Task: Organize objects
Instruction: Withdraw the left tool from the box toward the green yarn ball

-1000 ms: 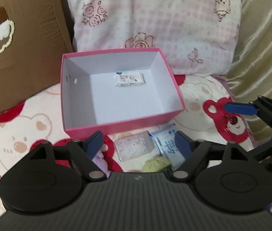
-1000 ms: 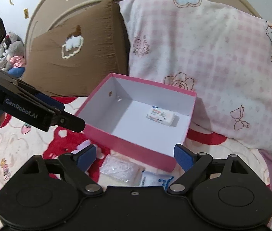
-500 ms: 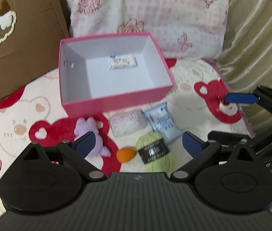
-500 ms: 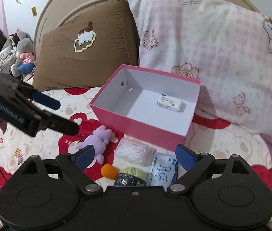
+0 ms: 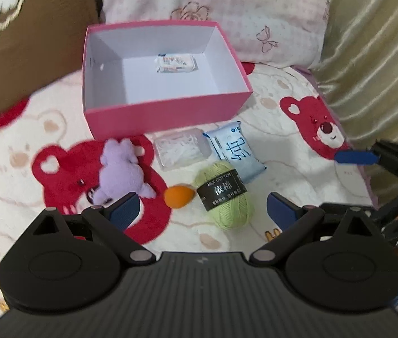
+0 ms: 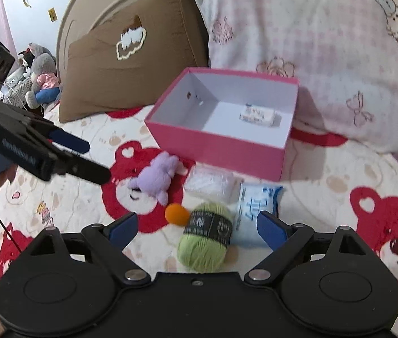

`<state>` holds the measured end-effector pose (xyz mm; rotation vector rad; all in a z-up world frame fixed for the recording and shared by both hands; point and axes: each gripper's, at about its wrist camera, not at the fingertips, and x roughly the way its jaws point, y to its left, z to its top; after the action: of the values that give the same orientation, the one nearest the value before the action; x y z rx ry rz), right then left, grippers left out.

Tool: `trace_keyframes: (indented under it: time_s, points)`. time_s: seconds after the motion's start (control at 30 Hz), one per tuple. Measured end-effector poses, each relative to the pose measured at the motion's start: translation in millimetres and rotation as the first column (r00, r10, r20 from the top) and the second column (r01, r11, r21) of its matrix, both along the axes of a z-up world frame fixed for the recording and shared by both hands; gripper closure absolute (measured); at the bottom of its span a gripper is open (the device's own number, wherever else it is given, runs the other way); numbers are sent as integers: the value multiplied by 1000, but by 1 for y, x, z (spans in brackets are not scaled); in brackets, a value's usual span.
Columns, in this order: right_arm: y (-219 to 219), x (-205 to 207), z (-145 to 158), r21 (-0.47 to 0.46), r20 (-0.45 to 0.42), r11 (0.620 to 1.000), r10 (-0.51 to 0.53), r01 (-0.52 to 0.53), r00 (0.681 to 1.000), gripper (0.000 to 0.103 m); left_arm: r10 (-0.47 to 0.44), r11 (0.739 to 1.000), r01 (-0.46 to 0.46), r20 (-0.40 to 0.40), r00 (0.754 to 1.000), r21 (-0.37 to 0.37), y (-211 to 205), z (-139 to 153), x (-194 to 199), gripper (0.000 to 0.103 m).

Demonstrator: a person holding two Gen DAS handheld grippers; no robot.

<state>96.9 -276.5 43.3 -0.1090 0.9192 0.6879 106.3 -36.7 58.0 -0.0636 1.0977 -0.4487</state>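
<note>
A pink box (image 5: 168,109) (image 6: 218,143) sits open on the bed with a small white packet (image 5: 176,63) (image 6: 257,115) inside. In front of it lie a purple plush (image 5: 121,169) (image 6: 158,177), an orange ball (image 5: 178,196) (image 6: 176,213), a green yarn ball (image 5: 224,194) (image 6: 206,236), a clear bag (image 5: 180,148) (image 6: 208,183) and a blue tissue pack (image 5: 234,150) (image 6: 255,205). My left gripper (image 5: 201,211) is open and empty, hovering near the yarn. My right gripper (image 6: 197,226) is open and empty above the yarn.
A pink checked pillow (image 5: 227,2) (image 6: 325,42) and a brown pillow (image 5: 24,28) (image 6: 131,64) lean behind the box. A gold curtain (image 5: 382,42) hangs at right. Stuffed toys (image 6: 41,76) sit far left. The bear-print blanket (image 5: 297,129) covers the bed.
Both grippers have pulled back and up from the box, so the plush, orange ball and yarn have come into view. Both stay open and empty.
</note>
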Motion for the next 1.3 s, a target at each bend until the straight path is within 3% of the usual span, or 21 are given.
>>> trace_keyframes:
  time_s: [0.37, 0.83, 0.93, 1.1, 1.3]
  points:
    - [2, -18, -43, -26, -49, 997, 66, -67, 997, 10, 80, 996, -83, -114, 990, -20, 10, -65, -11, 6]
    - [20, -11, -110, -4, -137, 998, 58, -59, 989, 10, 155, 984, -161, -86, 984, -75, 2, -88, -7, 7]
    - [22, -8, -115, 15, -97, 999, 53, -52, 994, 10, 163, 984, -168, -76, 984, -58, -7, -97, -7, 6]
    - [33, -19, -125, -85, 105, 994, 70, -61, 992, 11, 160, 987, -160, -3, 987, -5, -21, -106, -11, 6]
    - [29, -21, -138, -48, 234, 998, 42, -32, 971, 12, 133, 990, -131, 24, 991, -52, -31, -115, -16, 6]
